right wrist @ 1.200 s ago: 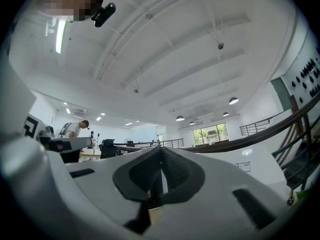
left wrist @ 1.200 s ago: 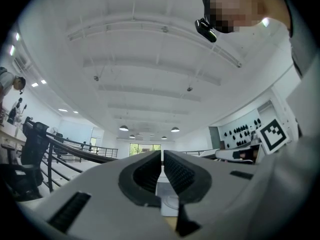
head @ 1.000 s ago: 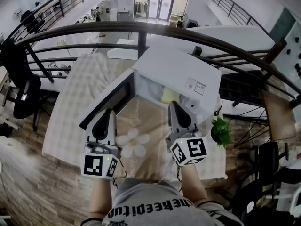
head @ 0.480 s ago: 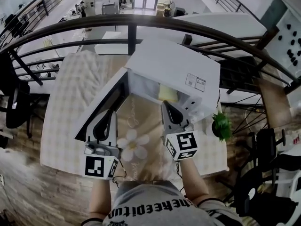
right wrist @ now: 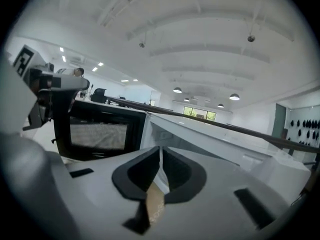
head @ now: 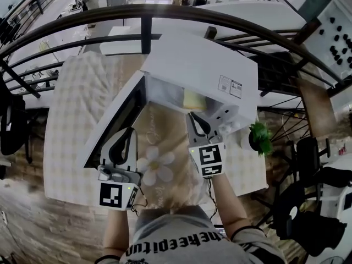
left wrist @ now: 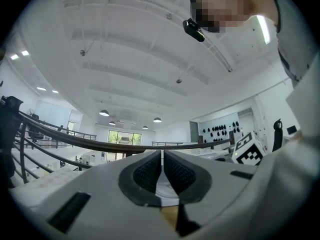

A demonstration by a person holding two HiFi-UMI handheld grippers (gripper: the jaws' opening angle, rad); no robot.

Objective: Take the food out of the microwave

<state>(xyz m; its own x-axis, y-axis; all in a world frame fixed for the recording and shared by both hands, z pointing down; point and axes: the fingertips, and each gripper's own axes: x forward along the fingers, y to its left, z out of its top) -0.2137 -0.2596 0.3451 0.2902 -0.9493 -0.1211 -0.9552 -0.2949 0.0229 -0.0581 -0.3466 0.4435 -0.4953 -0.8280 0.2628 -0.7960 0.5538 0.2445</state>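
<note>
Head view shows the white microwave (head: pixel 198 70) on the cloth-covered worktop (head: pixel 71 125), its long side running across and its mouth facing the person. Its door (head: pixel 118 117) is swung out to the left. The pale yellow food (head: pixel 193 99) sits inside near the front, half hidden under the roof, so its long axis cannot be told. The right hand-held gripper (head: pixel 191 115) points at it from just outside. Its jaws are a sliver apart, having just been opening, with nothing between them. The left hand-held gripper (head: pixel 129 131) lies beside the door, jaws together and empty.
</note>
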